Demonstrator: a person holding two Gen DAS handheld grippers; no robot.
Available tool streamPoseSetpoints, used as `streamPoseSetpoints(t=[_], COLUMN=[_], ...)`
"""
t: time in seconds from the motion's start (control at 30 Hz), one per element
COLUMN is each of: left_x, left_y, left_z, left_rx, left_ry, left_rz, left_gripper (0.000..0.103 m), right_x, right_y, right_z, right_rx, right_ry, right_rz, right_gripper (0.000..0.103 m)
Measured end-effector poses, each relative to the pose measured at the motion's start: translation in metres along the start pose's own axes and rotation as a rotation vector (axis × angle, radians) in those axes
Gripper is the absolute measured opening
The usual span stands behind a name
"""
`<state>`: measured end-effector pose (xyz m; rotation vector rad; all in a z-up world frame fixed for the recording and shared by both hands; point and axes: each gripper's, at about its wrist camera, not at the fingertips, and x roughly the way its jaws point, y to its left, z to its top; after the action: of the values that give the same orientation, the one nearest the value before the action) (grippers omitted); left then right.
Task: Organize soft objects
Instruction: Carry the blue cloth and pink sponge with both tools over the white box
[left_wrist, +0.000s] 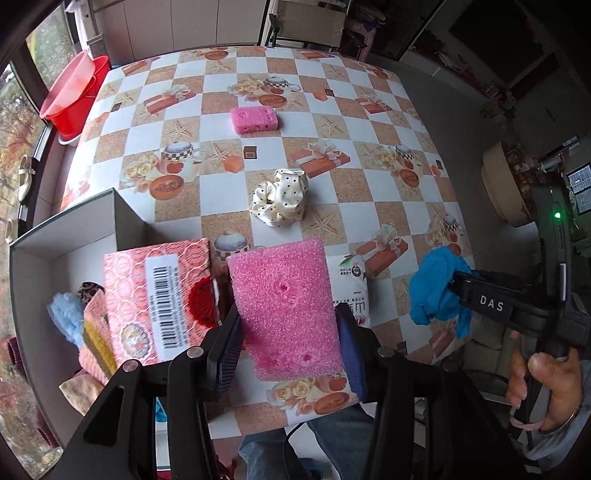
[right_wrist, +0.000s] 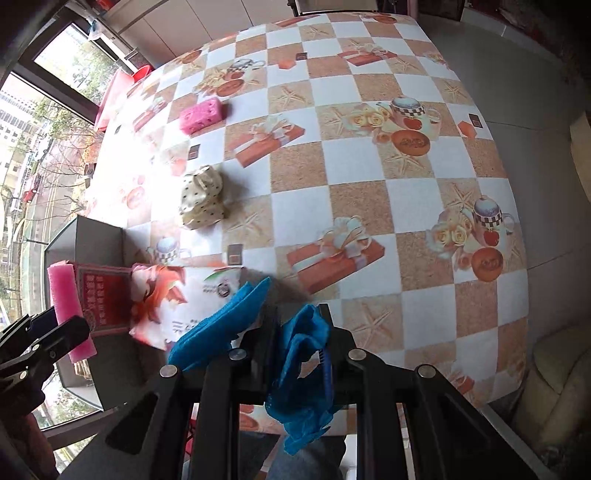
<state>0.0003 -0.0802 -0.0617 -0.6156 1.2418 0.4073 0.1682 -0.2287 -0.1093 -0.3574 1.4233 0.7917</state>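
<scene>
While the left gripper (left_wrist: 288, 332) clamps a large pink sponge (left_wrist: 284, 306) between its pads, holding it lifted above the table (left_wrist: 369, 206), a grey open box (left_wrist: 74, 236) sits just to its left with a red patterned packet (left_wrist: 159, 295) and soft cloths inside. Ahead of those jaws lies a cream polka-dot scrunchie (left_wrist: 280, 199), and farther beyond it a smaller pink sponge (left_wrist: 254, 119) rests on the checked cloth. Just behind the held sponge, a white packet (left_wrist: 352, 284) shows. To the right, the right gripper (right_wrist: 299, 332) is closed tight on a crumpled blue cloth (right_wrist: 303, 369), which hangs on both sides of its fingers (right_wrist: 327, 325).
</scene>
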Motion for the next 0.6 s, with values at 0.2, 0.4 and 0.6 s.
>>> streamPoseSetpoints(t=[0.2, 0.4, 0.6], left_x=[-0.021, -0.041, -0.055], left_y=[0.021, 0.045, 0.075], left_z=[-0.020, -0.025, -0.030], left_rx=[-0.019, -0.062, -0.132], left_ry=[-0.043, -0.104, -0.154], left_rz=[0.002, 0.006, 0.010], left_gripper=[0.052, 0.052, 0.052], right_x=[-0.011, -0.025, -0.034], right_y=[0.032, 0.068, 0.109], right_z=[-0.008, -0.003, 0.005], right_rx=[-0.036, -0.099, -0.178], right_ry=[-0.011, -0.038, -0.060], right_rz=[-0.003, -0.010, -0.014], right_gripper=[0.021, 0.021, 0.021])
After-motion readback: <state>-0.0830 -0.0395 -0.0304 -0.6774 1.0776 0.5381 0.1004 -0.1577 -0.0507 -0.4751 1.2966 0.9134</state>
